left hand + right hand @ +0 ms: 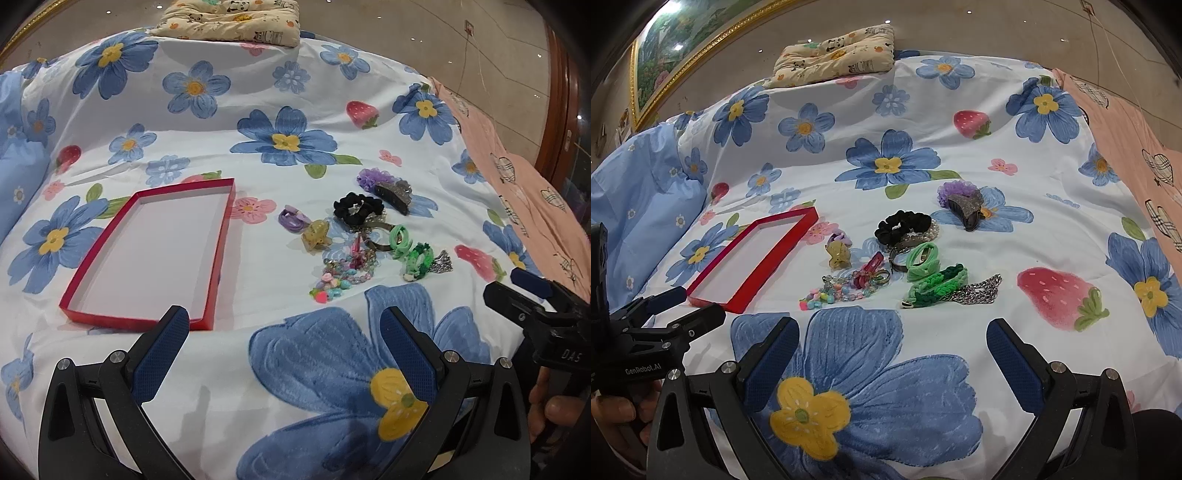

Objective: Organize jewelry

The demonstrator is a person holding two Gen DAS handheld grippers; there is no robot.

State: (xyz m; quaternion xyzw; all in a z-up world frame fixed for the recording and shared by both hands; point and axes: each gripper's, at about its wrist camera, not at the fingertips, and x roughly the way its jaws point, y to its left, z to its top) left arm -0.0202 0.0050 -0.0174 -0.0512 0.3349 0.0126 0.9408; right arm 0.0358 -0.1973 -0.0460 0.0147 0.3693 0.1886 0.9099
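Bed with a floral quilt (295, 92) is serving as the work surface, panda-print cushion (229, 20) sitting at the far edge, pink sheet (517, 177) running down the right side.

Jewelry pile (365, 236) is lying in a loose cluster right of centre, directly on the quilt. Nothing sorted yet, judging from the layout. Pieces are overlapping: black scrunchie (903, 227) sitting on a pearl band, green hair ties (923, 260) touching a braided green bracelet (938, 284), which is resting against a silver chain (979, 290). Beaded pastel strand (831, 291) is trailing toward the near-left edge of the pile. Yellow claw clip (839, 256) and a purple tie are lying slightly apart on the left. Dark claw clip (966, 210) is leaning on a purple scrunchie at the far end.

Red tray (147, 254) is sitting just left of the pile, empty, open side up. Likely the destination, placed beside the pile to keep transfers short.

Left gripper (284, 354) is hovering low over the quilt by the tray's near corner, fingers spread wide, holding nothing. Right gripper (894, 365) is hovering on the near side of the pile, also spread wide and empty, aimed at the cluster. Looks like staging for a first pick; the outliers seem the easiest starts, the tangled chains the riskiest.
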